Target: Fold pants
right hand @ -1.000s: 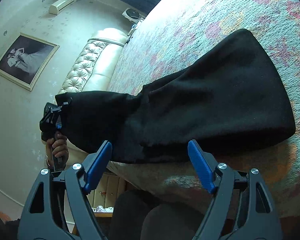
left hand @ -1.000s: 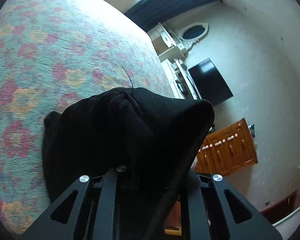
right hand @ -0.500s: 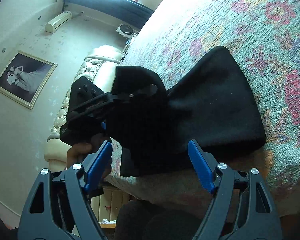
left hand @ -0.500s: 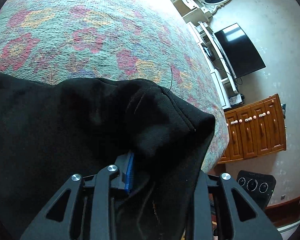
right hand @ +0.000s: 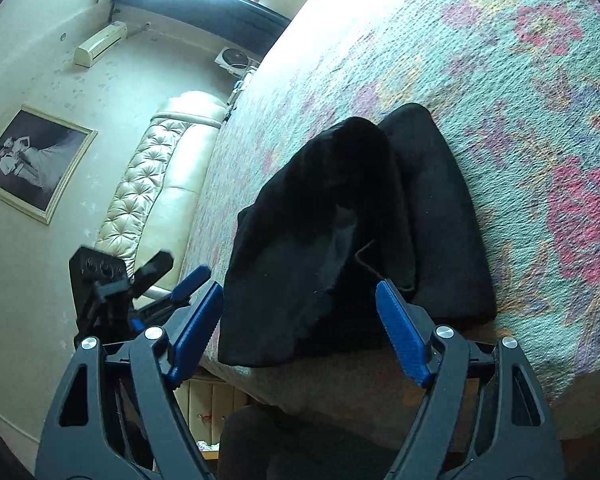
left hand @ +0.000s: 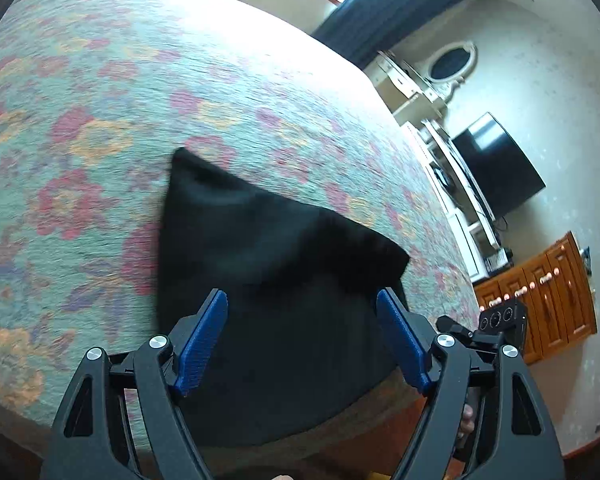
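Note:
The black pants point(left hand: 268, 264) lie folded in a stacked bundle on the floral bed cover, near the bed's front edge. In the right wrist view the pants point(right hand: 352, 224) show an upper layer lying over a lower one, with a thin drawstring hanging out. My left gripper point(left hand: 302, 338) is open and empty, just in front of the bundle. My right gripper point(right hand: 300, 330) is open and empty, at the bundle's near edge. The left gripper also shows in the right wrist view point(right hand: 180, 280), off the bed's side. The right gripper's body shows at the left wrist view's lower right point(left hand: 496, 320).
The bed cover point(left hand: 100, 120) spreads wide beyond the pants. A tufted cream headboard point(right hand: 156, 184) and a framed picture point(right hand: 32, 164) are to the left. A TV point(left hand: 496, 168), white dresser and wooden cabinet point(left hand: 540, 292) stand to the right.
My left gripper carried the pants end over the rest, let go and pulled back open. The pants now lie folded on the bed. My right gripper stayed open.

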